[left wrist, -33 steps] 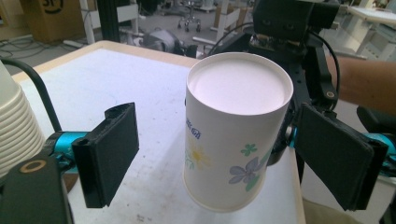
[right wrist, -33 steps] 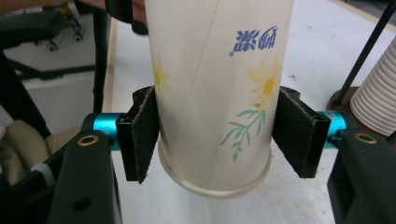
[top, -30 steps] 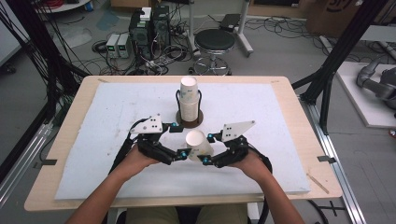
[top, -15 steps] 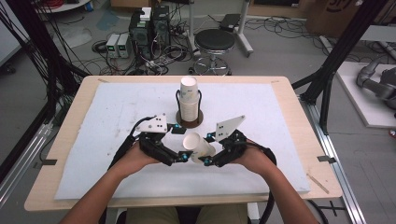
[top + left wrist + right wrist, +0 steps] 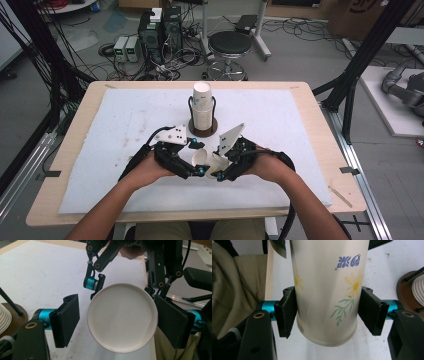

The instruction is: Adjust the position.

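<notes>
My right gripper (image 5: 327, 312) is shut on a white paper cup (image 5: 324, 290) printed with yellow flowers, one pad on each side of its lower wall. In the high view the cup (image 5: 202, 159) lies tilted between both hands above the front middle of the white mat, with the right gripper (image 5: 220, 175) beside it. The cup's open mouth (image 5: 122, 317) faces the left gripper (image 5: 120, 322), whose jaws have just been closing around the rim. The left pad (image 5: 67, 320) still stands clear of the cup; the right pad (image 5: 172, 323) is at its edge. The left gripper (image 5: 197, 170) sits just left of the cup.
A stack of white paper cups (image 5: 202, 105) stands in a wire holder on a round wooden base (image 5: 202, 131), just behind the hands. The white mat (image 5: 115, 125) covers the wooden table (image 5: 75, 145). A stool (image 5: 230, 45) and computers (image 5: 160, 30) are on the floor beyond.
The cup has tipped from upright, mouth up, to lying tilted with its mouth toward the left gripper. The right hand rose slightly with it. The left hand stayed put.
</notes>
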